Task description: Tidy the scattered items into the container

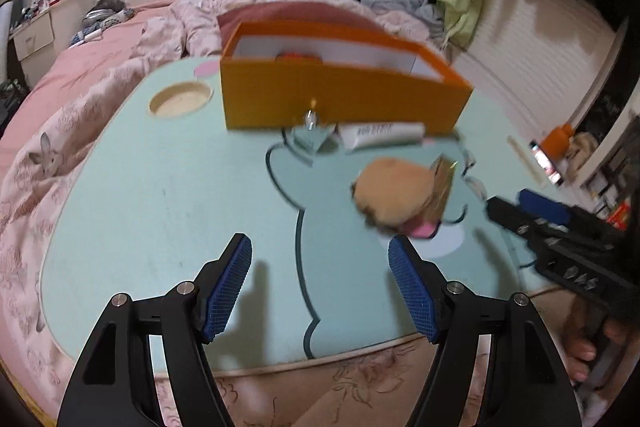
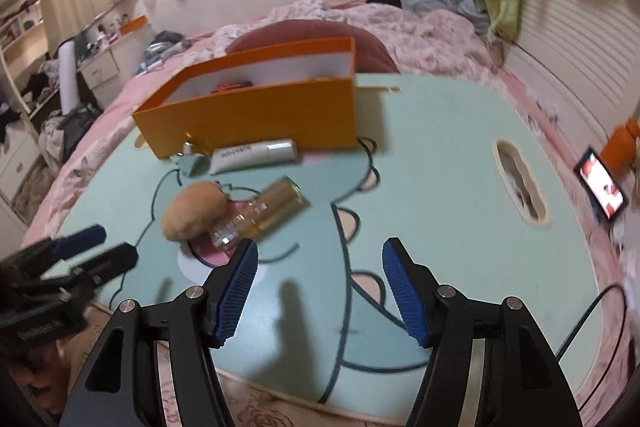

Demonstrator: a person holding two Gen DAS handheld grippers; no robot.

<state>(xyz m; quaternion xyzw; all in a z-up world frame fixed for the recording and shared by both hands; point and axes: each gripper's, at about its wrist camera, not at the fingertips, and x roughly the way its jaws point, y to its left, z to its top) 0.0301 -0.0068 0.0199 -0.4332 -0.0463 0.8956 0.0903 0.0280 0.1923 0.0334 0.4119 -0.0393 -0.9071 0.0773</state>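
Beyond right gripper (image 2: 318,287): glass bottle (image 2: 262,215)

An orange box (image 2: 256,115) stands open-topped at the far side of the worktop, white inside, something red just peeking over its wall. Right against its front wall lies a white tube (image 2: 256,155) on its side, a small crumpled clear packet (image 2: 192,157) beside it. Nearer, a tan round plush (image 2: 194,213) rests touching a toppled gold-capped glass bottle (image 2: 260,213).
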